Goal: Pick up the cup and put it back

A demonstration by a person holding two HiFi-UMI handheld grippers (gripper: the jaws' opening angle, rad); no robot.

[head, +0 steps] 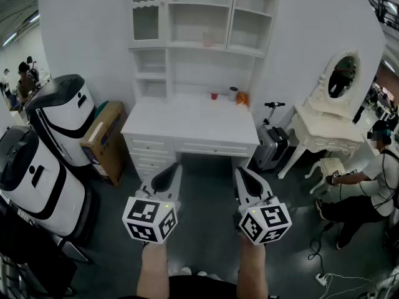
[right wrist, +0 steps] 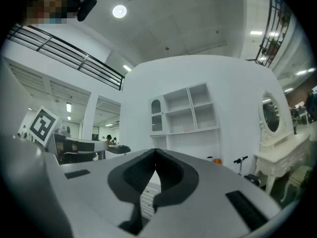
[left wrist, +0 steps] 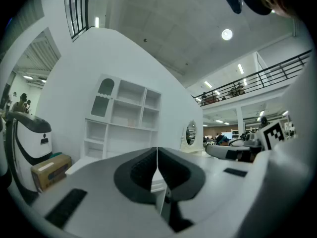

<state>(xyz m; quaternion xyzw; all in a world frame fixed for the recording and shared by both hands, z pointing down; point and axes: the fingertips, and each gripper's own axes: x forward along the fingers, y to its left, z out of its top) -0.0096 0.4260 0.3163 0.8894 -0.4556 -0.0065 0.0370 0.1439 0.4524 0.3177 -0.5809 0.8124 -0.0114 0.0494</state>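
A small red cup (head: 214,95) stands near the back of the white desk (head: 187,126), under the shelf unit. Beside it are a grey cup (head: 233,93) and an orange object (head: 242,98). A pink cup (head: 207,39) sits on a shelf higher up. My left gripper (head: 177,165) (left wrist: 157,150) and my right gripper (head: 239,169) (right wrist: 155,152) are held level side by side in front of the desk, well short of it. Both are shut with nothing between the jaws.
Two white-and-black machines (head: 53,120) and a cardboard box (head: 103,139) stand left of the desk. A suitcase (head: 272,145), a white vanity table (head: 324,132) with an oval mirror and a stool (head: 330,167) are to the right. A person (head: 374,185) sits at far right, with cables on the floor.
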